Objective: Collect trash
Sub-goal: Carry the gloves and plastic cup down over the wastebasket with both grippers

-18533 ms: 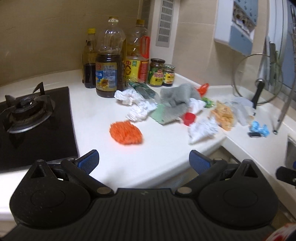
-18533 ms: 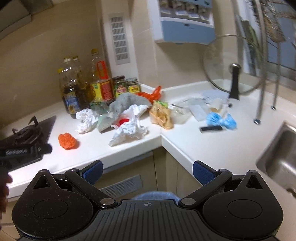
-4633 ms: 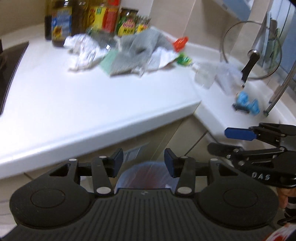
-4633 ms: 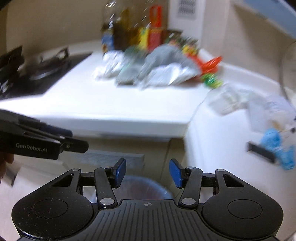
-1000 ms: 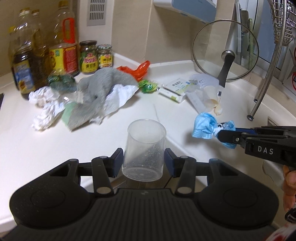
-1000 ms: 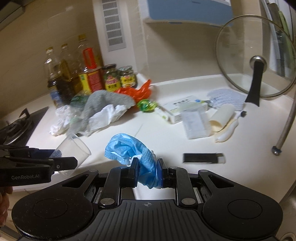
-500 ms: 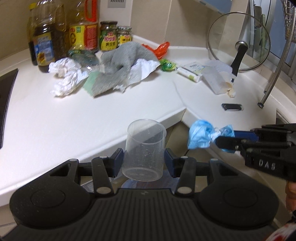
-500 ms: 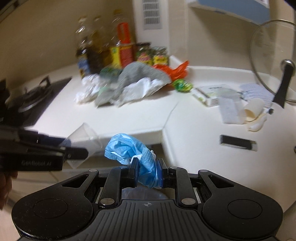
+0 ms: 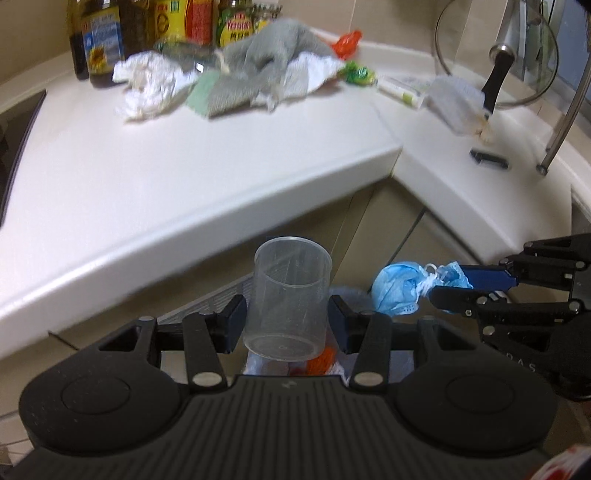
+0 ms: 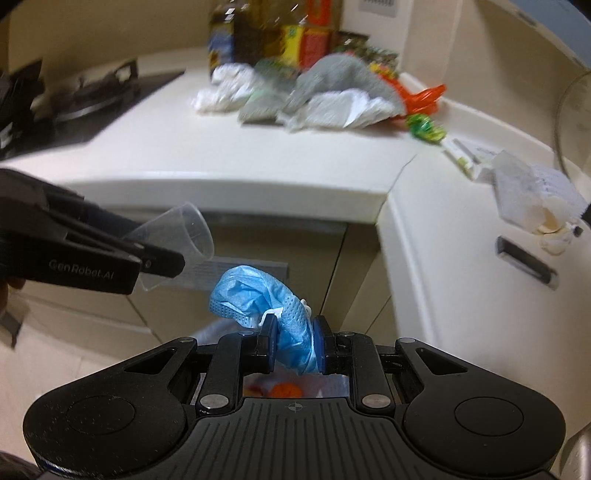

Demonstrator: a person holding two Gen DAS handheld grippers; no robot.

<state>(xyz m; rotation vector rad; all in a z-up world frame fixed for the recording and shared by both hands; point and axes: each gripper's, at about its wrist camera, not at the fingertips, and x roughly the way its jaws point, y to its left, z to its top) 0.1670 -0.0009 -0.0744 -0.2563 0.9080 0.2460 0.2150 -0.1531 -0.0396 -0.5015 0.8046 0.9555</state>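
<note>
My left gripper (image 9: 286,325) is shut on a clear plastic cup (image 9: 290,295), held in front of the counter edge above a lined trash bin (image 9: 295,363) with orange and red scraps inside. My right gripper (image 10: 294,345) is shut on a crumpled blue face mask (image 10: 258,299), also above the bin (image 10: 284,387). The mask (image 9: 399,288) and the right gripper (image 9: 476,282) show to the right in the left wrist view. The cup (image 10: 177,236) and the left gripper (image 10: 162,258) show at left in the right wrist view.
On the white counter (image 9: 184,177) lie crumpled white paper (image 9: 147,85), a grey cloth (image 9: 266,59), an orange wrapper (image 9: 345,42), a green wrapper (image 9: 356,74), a small box (image 9: 402,90) and a black stick (image 9: 489,159). Bottles and jars (image 9: 166,26) stand behind. A glass lid (image 9: 498,55) leans at right. The stove (image 10: 81,99) is left.
Both grippers have drawn back from the counter and lowered, with the cup and the mask still held. The trash bin now shows below both.
</note>
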